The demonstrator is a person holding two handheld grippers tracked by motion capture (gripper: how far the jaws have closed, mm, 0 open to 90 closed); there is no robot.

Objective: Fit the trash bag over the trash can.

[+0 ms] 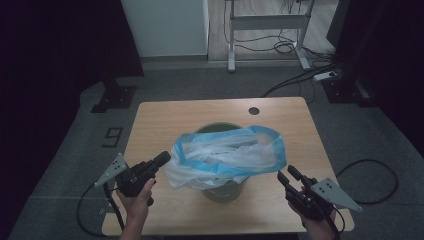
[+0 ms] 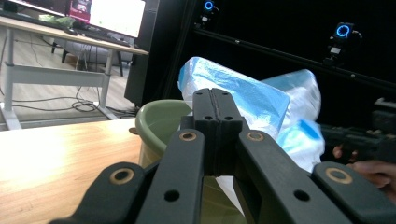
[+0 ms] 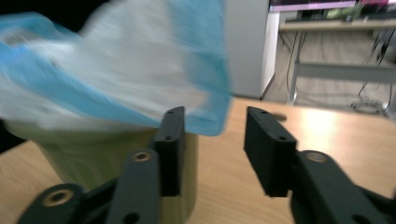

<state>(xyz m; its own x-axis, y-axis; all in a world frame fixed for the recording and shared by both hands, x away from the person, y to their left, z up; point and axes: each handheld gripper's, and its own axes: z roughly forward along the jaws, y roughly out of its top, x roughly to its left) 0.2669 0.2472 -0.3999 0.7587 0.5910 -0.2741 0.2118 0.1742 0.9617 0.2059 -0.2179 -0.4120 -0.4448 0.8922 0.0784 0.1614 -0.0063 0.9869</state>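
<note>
A blue and white plastic bag point(image 1: 225, 152) lines a green bin point(image 1: 222, 192) at the middle of the wooden table point(image 1: 165, 115), its rim standing open above the bin. My left gripper point(image 1: 164, 159) is at the bag's left edge. In the left gripper view, its jaws point(image 2: 214, 93) are pressed together, and white film hangs just below them in front of the bin point(image 2: 159, 121). My right gripper point(image 1: 286, 173) is just right of the bag. Its jaws point(image 3: 212, 114) stand apart and empty, with the bag's blue corner point(image 3: 205, 93) just above the left one.
A round cable hole point(image 1: 254, 110) sits near the table's far edge. Beyond the table stand a white cabinet point(image 1: 165, 25) and a desk frame point(image 1: 267, 22) with cables on the floor. A black cable point(image 1: 372, 182) loops on the carpet at the right.
</note>
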